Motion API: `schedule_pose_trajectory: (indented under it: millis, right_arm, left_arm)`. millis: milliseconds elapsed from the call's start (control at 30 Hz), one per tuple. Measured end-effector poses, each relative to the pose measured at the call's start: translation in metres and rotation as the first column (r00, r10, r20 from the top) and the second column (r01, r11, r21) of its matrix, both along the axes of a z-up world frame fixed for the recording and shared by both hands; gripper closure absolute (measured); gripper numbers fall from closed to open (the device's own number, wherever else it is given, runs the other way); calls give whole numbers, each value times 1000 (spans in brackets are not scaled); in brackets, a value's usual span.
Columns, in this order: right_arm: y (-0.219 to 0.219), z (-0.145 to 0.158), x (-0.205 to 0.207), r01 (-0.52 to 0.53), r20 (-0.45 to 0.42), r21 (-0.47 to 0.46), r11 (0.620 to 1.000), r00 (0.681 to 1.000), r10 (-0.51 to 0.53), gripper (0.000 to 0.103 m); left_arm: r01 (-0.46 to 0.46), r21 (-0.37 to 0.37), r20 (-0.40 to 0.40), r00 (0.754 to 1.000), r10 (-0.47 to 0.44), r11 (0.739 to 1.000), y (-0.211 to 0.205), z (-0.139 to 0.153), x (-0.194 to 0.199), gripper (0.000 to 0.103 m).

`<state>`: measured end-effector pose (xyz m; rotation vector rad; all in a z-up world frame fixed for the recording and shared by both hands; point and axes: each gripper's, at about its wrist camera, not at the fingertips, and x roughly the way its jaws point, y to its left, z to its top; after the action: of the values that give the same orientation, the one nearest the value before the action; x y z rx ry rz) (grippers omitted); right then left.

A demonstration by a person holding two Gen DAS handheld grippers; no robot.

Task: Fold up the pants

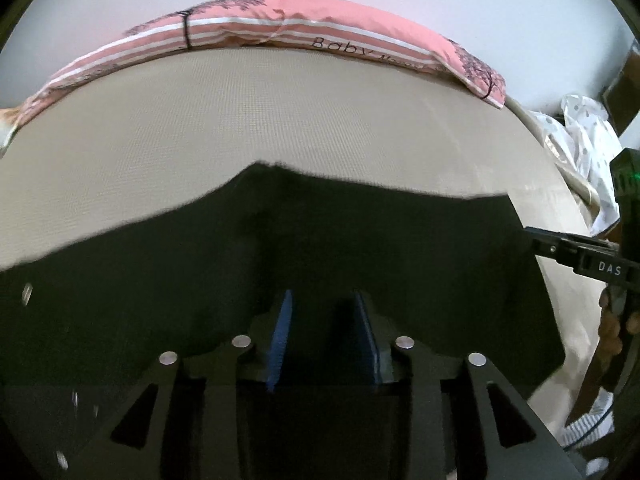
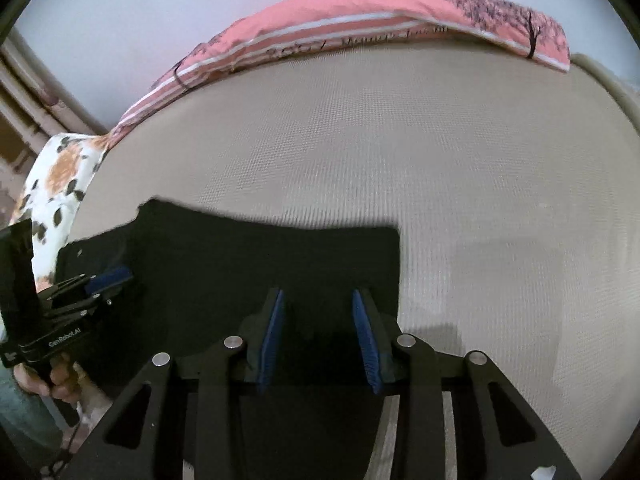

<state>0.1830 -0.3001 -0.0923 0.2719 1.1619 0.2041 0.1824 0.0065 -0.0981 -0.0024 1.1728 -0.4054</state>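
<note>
I was working over a bed [image 2: 460, 160] with a tan woven cover, a pale wall behind it and a pink striped pillow [image 1: 320, 28] along the far edge. The black pants [image 1: 320, 248] lay flat on the near part of the bed, directly under and ahead of both claws, their long axis running left to right across my views. Their right edge ended squarely just right of the right claw [image 2: 318, 340], with bare cover beyond it. The left claw [image 1: 322, 340] sat over the middle-left of the cloth. Both claws stood with blue pads apart, gripping nothing that I could see, though the dark cloth beneath made contact hard to judge. Each claw looked equally near its own part of the garment, so I judged the next fold would need both. A floral cloth [image 2: 60, 184] lay off the bed's left side and a white dotted cloth [image 1: 584, 140] off its right; neither blocked the way.
</note>
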Motion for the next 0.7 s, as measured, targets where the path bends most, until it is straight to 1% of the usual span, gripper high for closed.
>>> schedule_pose_trajectory:
  millis: [67, 167, 267, 333, 467, 533, 667, 700]
  right_arm:
    - [2, -2, -15, -2, -11, 12, 1000, 1000, 2, 69]
    - [6, -5, -39, -16, -33, 22, 1000, 999, 16, 69]
    - [12, -6, -60, -26, -50, 35, 999, 998, 27, 69]
    - [16, -8, -70, -29, -57, 33, 999, 998, 31, 69]
    - [29, -9, -77, -39, -57, 18, 999, 998, 40, 67]
    - [35, -9, -77, -43, -59, 18, 999, 997, 44, 67]
    - [47, -10, -75, -50, -73, 34, 998, 996, 52, 67]
    - [53, -10, -74, -58, -77, 35, 998, 995, 61, 67]
  left_arm:
    - [-1, -5, -16, 1000, 1, 1000, 7, -1, -19, 65]
    - [6, 16, -33, 999, -6, 1000, 14, -7, -43, 64]
    - [26, 36, 5, 1000, -26, 999, 17, -6, -63, 64]
    - [22, 41, 10, 1000, -23, 999, 18, -5, -68, 64]
    - [-29, 35, -10, 1000, 30, 999, 23, 0, -72, 64]
    - [-48, 74, 6, 999, 47, 996, 24, 4, -74, 64]
    - [-81, 155, 24, 997, 78, 985, 32, 10, -78, 57]
    - [-88, 162, 27, 996, 85, 983, 37, 13, -79, 57]
